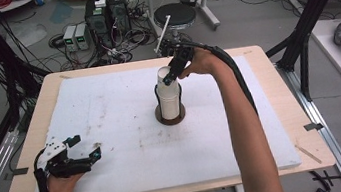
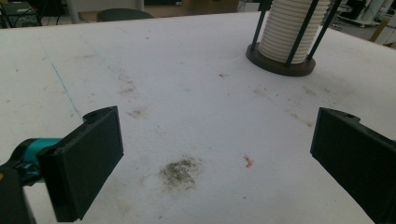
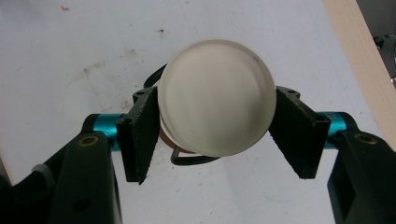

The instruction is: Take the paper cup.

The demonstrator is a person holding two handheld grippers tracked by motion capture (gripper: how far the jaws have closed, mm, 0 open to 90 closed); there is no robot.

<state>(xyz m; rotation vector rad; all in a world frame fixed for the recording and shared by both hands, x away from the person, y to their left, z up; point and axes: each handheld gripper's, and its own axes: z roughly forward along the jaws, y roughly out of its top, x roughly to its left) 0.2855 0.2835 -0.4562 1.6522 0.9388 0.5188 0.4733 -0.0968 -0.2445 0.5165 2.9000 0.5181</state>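
Atop the cup stack in its dark holder, top cup pinched between right gripper jaws; may drag nested cups along or tip holder. Left gripper near stack's left, spread, empty.

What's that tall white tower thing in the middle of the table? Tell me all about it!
It is a stack of white cups, ridged rim on rim, looking like plastic or paper. It stands upright in a holder with a round dark base and thin dark rods, on the white foam sheet. The right gripper has its jaws on both sides of the top cup.
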